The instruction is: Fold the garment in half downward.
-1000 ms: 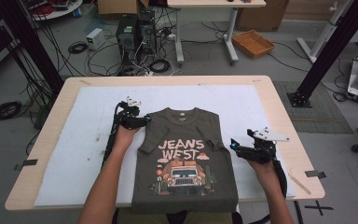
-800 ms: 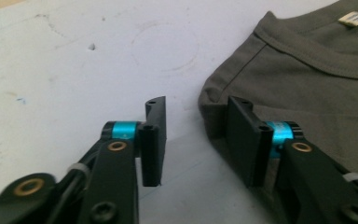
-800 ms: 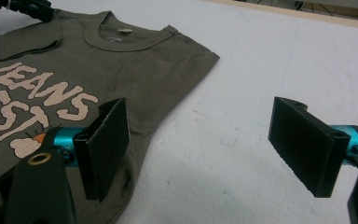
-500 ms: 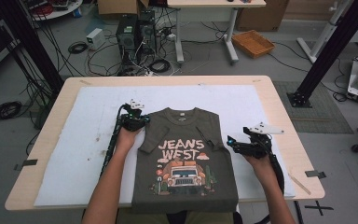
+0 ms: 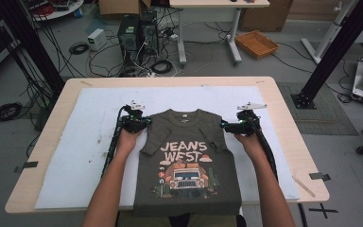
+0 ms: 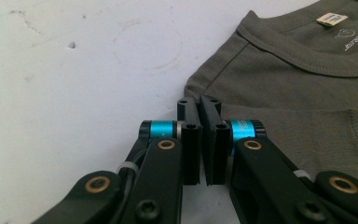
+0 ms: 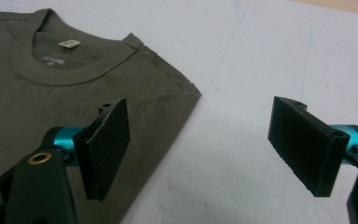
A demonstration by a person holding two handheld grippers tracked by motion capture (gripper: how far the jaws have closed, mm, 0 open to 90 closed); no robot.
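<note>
1. Our left gripper (image 5: 141,124) has its fingers (image 6: 189,140) pressed together at the shoulder edge of the olive T-shirt (image 5: 189,161); whether cloth is pinched between them we cannot tell.
2. Our right gripper (image 5: 227,126) has its fingers (image 7: 107,140) spread wide and empty, one above the shirt's other shoulder, the other over the white mat (image 5: 75,156).
3. The shirt lies flat, print up, on the mat on the desk (image 5: 293,142), collar away from us.
4. Both forearms reach forward alongside the shirt.
</note>
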